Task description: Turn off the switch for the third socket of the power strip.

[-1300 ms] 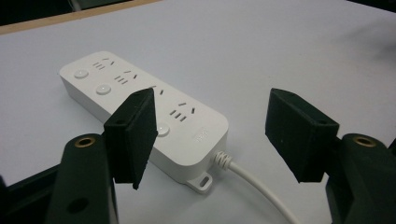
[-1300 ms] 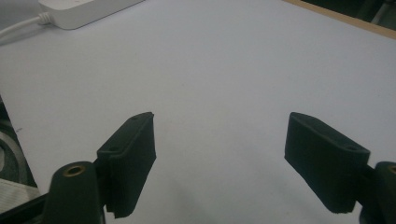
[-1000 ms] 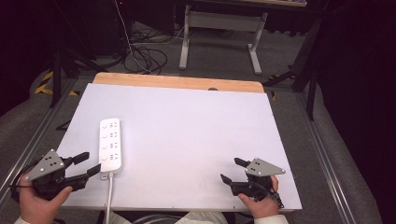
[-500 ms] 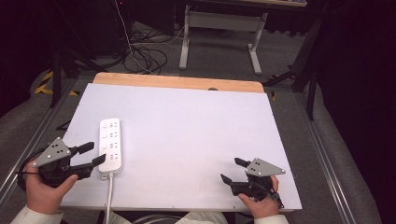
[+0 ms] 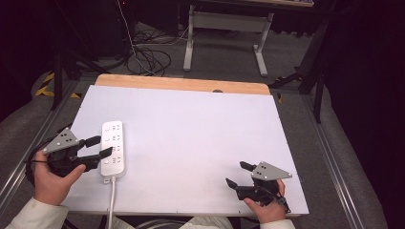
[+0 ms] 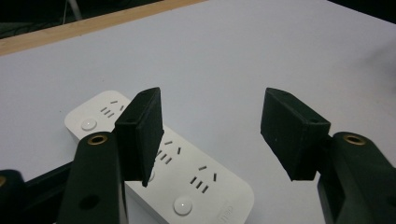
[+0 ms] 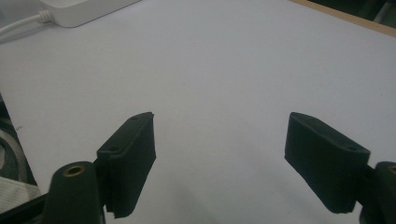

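You are holding the left tongs (image 5: 101, 147) released, jaws straddling the strip (image 5: 113, 150) near the table's (image 5: 200, 124) left edge, probably lining up a grasp. Right tongs (image 5: 237, 174), also released, are idling near the front-right corner.

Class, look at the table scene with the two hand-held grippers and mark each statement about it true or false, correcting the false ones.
1. The left hand-held gripper is open beside the white power strip. True.
2. The right hand-held gripper is shut on the power strip. False: it is open over bare table, far from the strip.
3. The power strip's cable runs off the near edge of the table. True.
4. A plug sits in one of the strip's sockets. False: the visible sockets are empty.
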The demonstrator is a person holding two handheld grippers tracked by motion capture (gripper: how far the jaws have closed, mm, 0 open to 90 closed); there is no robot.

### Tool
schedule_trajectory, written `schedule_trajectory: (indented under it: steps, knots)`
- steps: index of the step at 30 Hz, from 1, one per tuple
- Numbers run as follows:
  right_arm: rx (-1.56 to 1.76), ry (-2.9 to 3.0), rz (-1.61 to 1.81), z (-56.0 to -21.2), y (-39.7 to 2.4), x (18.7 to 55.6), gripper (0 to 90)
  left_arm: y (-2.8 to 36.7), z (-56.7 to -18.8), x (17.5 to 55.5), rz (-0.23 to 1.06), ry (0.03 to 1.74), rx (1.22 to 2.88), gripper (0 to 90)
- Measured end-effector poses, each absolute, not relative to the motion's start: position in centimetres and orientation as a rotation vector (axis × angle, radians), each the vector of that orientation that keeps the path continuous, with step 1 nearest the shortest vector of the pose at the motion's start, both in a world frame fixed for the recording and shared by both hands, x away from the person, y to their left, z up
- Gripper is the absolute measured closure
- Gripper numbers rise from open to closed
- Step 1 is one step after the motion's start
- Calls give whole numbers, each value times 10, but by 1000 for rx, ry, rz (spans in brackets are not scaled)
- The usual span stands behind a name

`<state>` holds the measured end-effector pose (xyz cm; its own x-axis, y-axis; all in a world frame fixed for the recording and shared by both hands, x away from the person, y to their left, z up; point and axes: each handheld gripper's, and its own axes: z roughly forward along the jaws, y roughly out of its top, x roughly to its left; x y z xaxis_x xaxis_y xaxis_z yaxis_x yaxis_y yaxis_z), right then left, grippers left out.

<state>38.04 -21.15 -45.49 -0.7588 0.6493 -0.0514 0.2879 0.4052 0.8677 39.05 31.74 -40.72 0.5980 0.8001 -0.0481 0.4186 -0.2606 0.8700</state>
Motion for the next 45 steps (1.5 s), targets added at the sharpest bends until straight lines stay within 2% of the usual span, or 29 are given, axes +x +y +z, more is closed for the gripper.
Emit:
schedule_trajectory:
  steps: [11,14,20,21,23,25,45]
  knots:
    - [798,2290,1304,-455,-211,380,247,323,-411,408,525,1006,1921,409]
    - [799,2290,1304,-455,-211,380,247,323,-414,410,543,1003,1946,456]
    - [795,2291,1302,-455,-211,380,247,329,-420,420,571,1001,1953,741]
    - [795,2291,1302,-455,-211,380,247,330,-421,422,576,999,1960,741]
    - [796,2292,1302,-455,-211,380,247,330,-424,425,583,1014,1963,796]
    - [797,2293,1302,-455,-211,380,247,331,-427,428,571,1035,1960,897]
    - [798,2298,1302,-456,-211,381,247,349,-459,458,470,1135,1873,899]
